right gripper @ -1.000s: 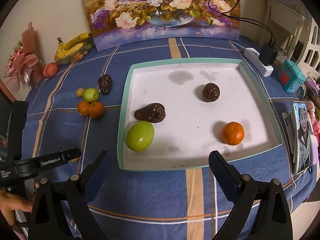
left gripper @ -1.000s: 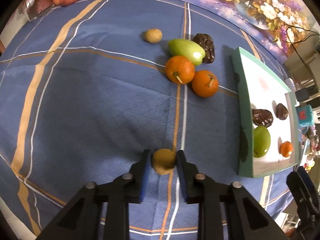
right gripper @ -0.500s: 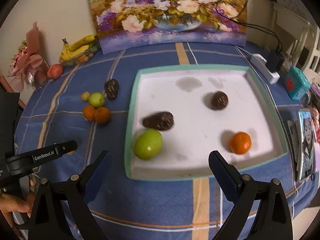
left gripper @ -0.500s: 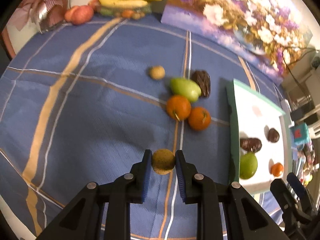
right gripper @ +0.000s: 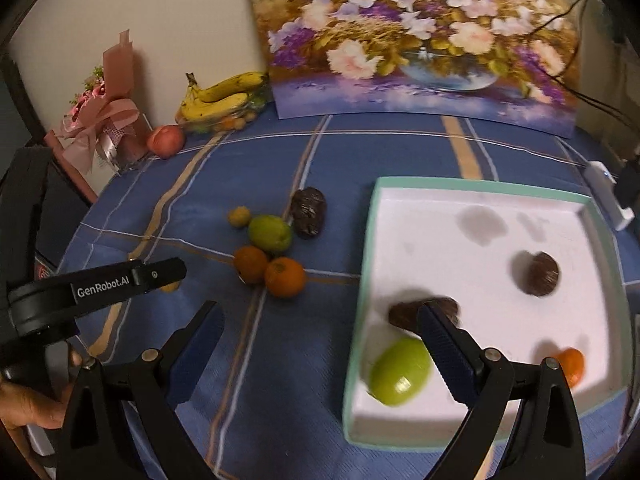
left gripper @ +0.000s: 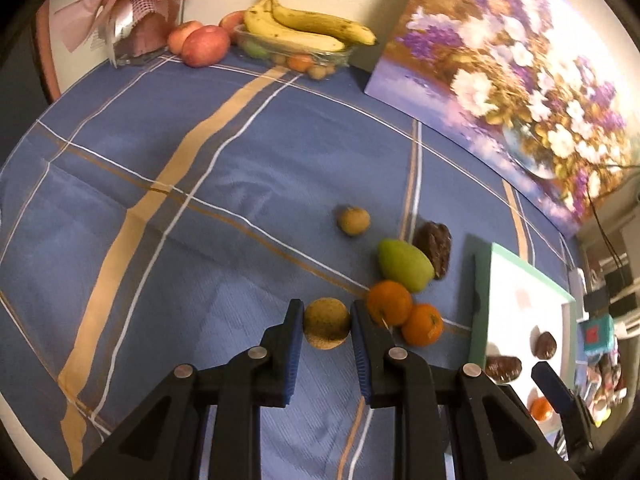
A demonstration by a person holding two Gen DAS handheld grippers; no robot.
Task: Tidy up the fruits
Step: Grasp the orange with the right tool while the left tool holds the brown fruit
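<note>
A blue tablecloth (left gripper: 248, 184) with tan and white stripes covered the table, and a flower painting (right gripper: 420, 36) leaned against the pale wall at the back. Beside the painting stood a clear dish of bananas (left gripper: 304, 28), two or three red apples (left gripper: 204, 42) and a pink-ribboned gift (right gripper: 104, 120). The left gripper (left gripper: 326, 322) had its blue-padded fingers (left gripper: 294, 332) pinching a small round brownish fruit (left gripper: 326, 322), held above the cloth. Loose on the cloth lay five pieces: two oranges (right gripper: 270, 270) touching each other, one green fruit (right gripper: 270, 233), one dark wrinkled fruit (right gripper: 308, 212) and one small brownish fruit (right gripper: 239, 216). To the right sat a white tray (right gripper: 460, 208) with a green rim, holding four pieces: one green fruit (right gripper: 400, 372), two dark fruits (right gripper: 538, 274) and one orange (right gripper: 570, 364). The right gripper (right gripper: 316, 350) hung with its fingers spread wide over the tray's near-left corner, empty.
</note>
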